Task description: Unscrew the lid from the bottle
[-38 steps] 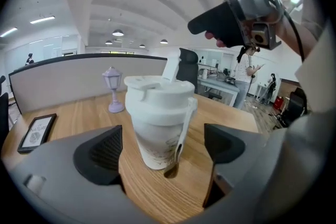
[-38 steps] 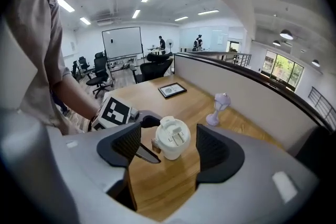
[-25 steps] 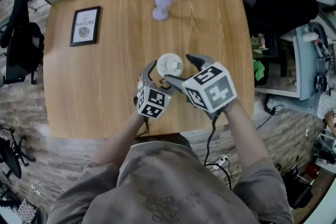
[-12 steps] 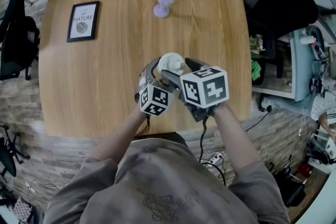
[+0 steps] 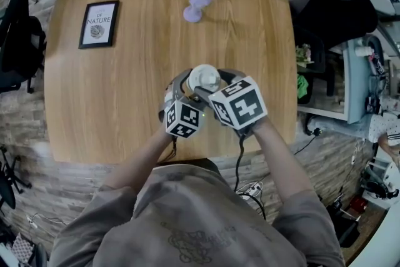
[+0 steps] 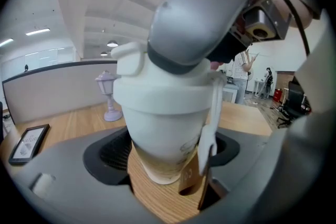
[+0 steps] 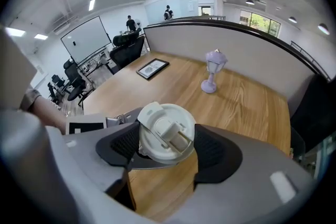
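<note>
A white bottle [image 5: 203, 79] with a flip-top lid [image 7: 166, 132] stands on the wooden table [image 5: 125, 84], near its front edge. My left gripper [image 5: 189, 85] comes in low from the front. Its jaws have just been closing, and the bottle's body [image 6: 165, 134] sits between the pads [image 6: 107, 152], which stand close on either side. A white strap and a brown tag [image 6: 190, 178] hang down the bottle's right side. My right gripper [image 5: 214, 83] points steeply down over the lid. Its jaws have also just been closing, and the lid lies between them.
A small lilac lamp figure [image 5: 195, 2] stands at the table's far edge. A framed picture [image 5: 99, 24] lies at the far left. Office chairs [image 5: 19, 40] stand left of the table and a dark chair [image 5: 337, 15] to the right.
My right gripper has come down and in over the lid. Both pairs of jaws have narrowed around the bottle. The bottle has stayed in place.
</note>
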The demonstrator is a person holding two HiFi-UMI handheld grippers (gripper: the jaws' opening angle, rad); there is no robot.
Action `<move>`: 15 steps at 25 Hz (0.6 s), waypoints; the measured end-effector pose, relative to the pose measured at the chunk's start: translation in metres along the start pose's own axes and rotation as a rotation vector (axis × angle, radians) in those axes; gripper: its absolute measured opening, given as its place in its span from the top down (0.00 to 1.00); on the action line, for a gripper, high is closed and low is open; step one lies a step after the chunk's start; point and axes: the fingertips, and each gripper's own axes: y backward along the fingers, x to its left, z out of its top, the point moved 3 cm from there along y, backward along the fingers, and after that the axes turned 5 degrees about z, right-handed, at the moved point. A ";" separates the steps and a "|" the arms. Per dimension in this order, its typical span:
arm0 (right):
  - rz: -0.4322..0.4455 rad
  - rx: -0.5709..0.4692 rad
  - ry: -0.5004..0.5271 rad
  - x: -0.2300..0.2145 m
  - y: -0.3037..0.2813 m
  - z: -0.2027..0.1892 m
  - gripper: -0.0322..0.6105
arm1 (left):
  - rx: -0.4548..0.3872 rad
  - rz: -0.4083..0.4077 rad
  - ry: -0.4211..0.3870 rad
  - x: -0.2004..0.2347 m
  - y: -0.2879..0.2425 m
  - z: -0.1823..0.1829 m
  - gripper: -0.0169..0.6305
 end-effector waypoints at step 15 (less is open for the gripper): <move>0.236 0.218 0.523 0.007 -0.002 0.002 0.43 | 0.001 -0.150 -0.079 0.002 0.003 -0.002 0.38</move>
